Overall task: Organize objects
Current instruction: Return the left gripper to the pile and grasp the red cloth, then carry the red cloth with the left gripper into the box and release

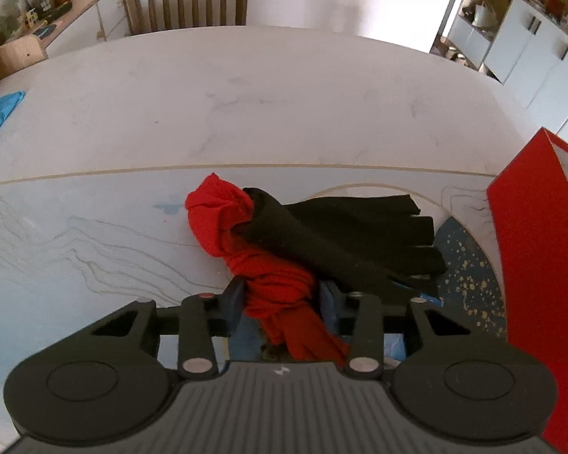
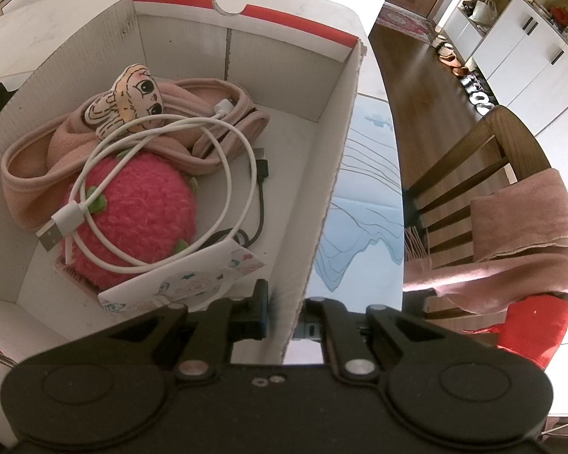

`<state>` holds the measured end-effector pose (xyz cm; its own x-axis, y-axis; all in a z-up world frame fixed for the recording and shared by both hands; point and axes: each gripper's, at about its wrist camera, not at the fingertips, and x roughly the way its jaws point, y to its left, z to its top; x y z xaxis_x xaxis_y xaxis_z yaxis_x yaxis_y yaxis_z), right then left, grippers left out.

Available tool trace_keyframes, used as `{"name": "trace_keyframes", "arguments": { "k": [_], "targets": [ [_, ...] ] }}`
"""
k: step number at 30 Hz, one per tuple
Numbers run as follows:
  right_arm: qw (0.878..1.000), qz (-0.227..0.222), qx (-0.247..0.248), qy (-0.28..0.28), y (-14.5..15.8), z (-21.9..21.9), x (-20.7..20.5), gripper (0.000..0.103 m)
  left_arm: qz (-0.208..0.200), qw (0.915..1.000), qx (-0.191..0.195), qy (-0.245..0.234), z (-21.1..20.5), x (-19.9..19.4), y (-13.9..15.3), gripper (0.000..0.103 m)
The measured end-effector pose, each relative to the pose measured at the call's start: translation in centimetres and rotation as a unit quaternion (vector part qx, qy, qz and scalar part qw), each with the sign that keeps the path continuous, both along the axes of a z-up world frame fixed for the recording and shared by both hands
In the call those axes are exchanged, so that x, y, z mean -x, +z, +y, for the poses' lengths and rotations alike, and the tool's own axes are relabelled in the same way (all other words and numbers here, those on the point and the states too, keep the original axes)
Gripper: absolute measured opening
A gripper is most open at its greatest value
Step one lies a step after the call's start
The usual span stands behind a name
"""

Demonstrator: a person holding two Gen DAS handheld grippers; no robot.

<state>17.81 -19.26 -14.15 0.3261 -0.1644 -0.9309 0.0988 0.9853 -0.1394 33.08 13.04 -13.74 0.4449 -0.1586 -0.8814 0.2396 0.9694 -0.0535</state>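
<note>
- A white, marble-patterned surface (image 1: 246,113) fills a bright dining room, with a wooden chair (image 1: 187,0) at its far side and white cupboards (image 1: 526,49) beyond.
- The left gripper (image 1: 280,302) points steeply down at a red garment (image 1: 272,283), its jaws drawn in on the bunched cloth; the pads look pressed into the fabric, though the folds hide the exact contact.
- A black fingerless glove (image 1: 352,238) lies across the red garment's upper part, touching it, both resting just beside the red outer wall of a cardboard box (image 1: 526,246).
- The right gripper (image 2: 280,321) is clenched on the near wall of the cardboard box (image 2: 333,174), one finger inside and one outside, apparently steadying it.
- Already in the box: a pink headband (image 2: 30,174), a fuzzy pink strawberry toy (image 2: 144,208), a white cable (image 2: 163,140), a black cable (image 2: 259,196) and a small illustrated card (image 2: 193,276).
- The step in hand appears to be picking up the red garment for packing.
- The next move calls for lifting it free of the overlapping glove, which may drag along, then carrying it over the box wall into the remaining space while the right gripper holds the box in place.
</note>
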Motion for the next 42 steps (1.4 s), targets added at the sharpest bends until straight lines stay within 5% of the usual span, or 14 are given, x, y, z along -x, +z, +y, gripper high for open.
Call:
{"name": "trace_keyframes", "arguments": {
  "k": [11,21,42],
  "targets": [
    [1.0,-0.002,-0.001,0.0,0.0,0.0,0.0,0.007,-0.039,0.9987,0.032,0.005,2.3,3.3,3.1,0.028],
    [1.0,-0.003,-0.001,0.001,0.1,0.0,0.1,0.007,-0.074,0.9921,0.077,-0.066,0.5,7.9,8.5,0.028],
    [1.0,-0.01,-0.009,0.001,0.3,0.0,0.2,0.006,-0.096,0.9471,0.132,-0.276,-14.0,11.6,13.0,0.028]
  ]
}}
